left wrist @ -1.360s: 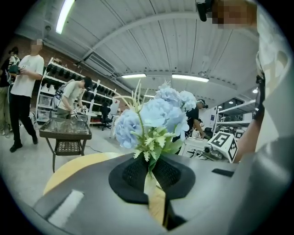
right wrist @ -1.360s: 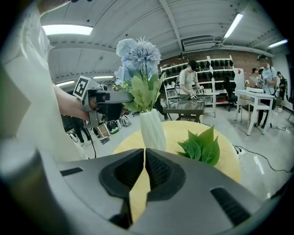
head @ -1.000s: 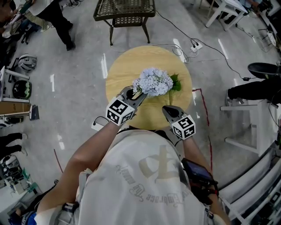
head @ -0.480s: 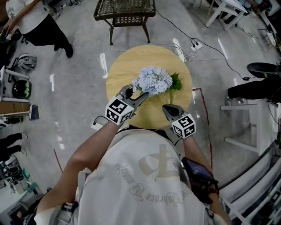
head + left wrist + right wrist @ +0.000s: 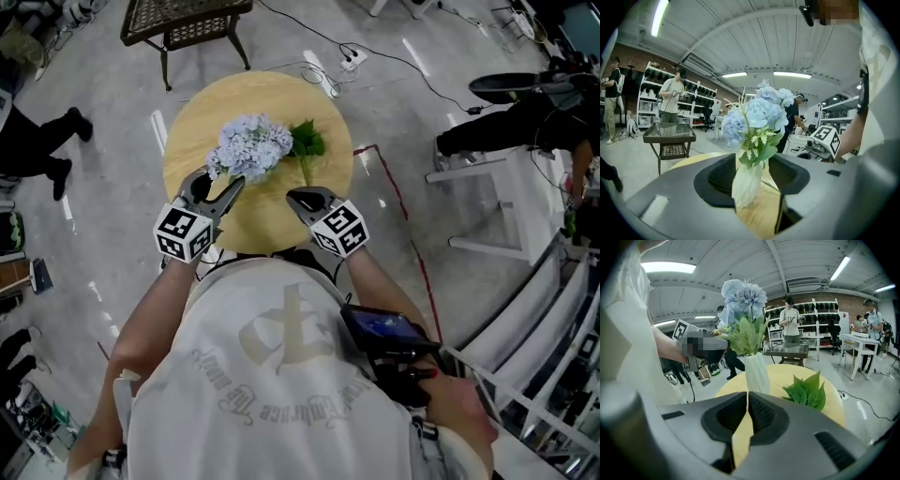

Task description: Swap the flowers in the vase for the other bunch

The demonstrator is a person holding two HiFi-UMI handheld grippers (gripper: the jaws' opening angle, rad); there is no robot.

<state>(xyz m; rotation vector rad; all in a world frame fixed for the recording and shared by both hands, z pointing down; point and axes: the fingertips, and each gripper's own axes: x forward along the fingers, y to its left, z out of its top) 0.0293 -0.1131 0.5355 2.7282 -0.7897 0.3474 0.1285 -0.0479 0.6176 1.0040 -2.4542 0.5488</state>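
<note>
- Vase (image 5: 747, 182): white, standing upright on the round desk (image 5: 272, 94); I am judging it light, smooth and easy to tip.
- Blue flowers (image 5: 248, 147): sitting in the vase; heads looking soft and crushable, so I am favouring a hold low on the stems, just above the vase mouth.
- Leafy bunch (image 5: 806, 392): lying just beside the vase.
- Left tongs (image 5: 216, 184): spread, jaws having just been opening; vase standing in the gap, unpinched.
- Right tongs (image 5: 747, 400): pressed together, pinching nothing, hovering near the vase.

Print on the shirt (image 5: 281, 375) is unreadable.
</note>
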